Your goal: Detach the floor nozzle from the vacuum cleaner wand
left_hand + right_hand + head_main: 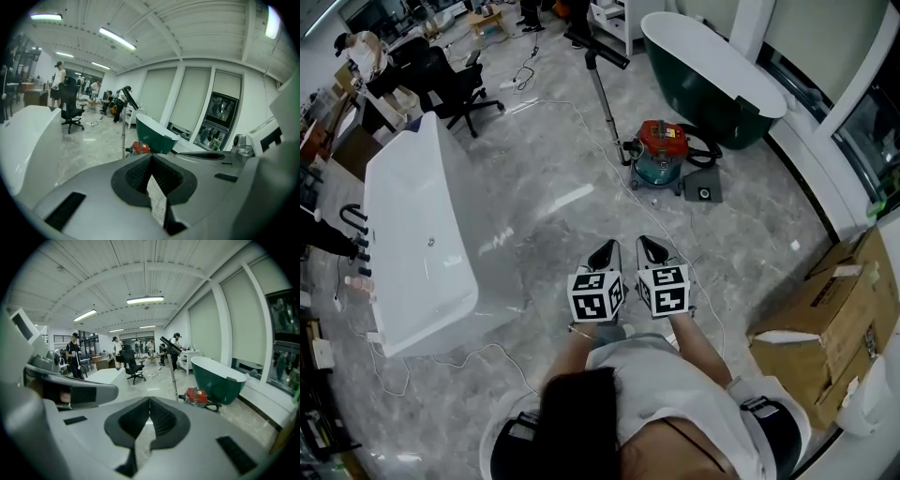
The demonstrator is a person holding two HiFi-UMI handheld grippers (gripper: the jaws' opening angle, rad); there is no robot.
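Green bathtub (pixel 698 98) beside red vacuum cleaner (pixel 662 150) | white bathtub (pixel 412 225) left | left gripper (pixel 603 254), right gripper (pixel 652 249): jaws together

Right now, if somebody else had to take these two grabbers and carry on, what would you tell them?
Left gripper: shut, empty.
Right gripper: shut, empty. Both are side by side over the floor, well short of the job.
The red vacuum cleaner stands ahead by the green bathtub, with its wand upright beside it. A flat grey piece, possibly the floor nozzle, lies next to it. Any joint is too small to tell.
Done: nothing.
Left: approach, grip wand and nozzle, separate them.
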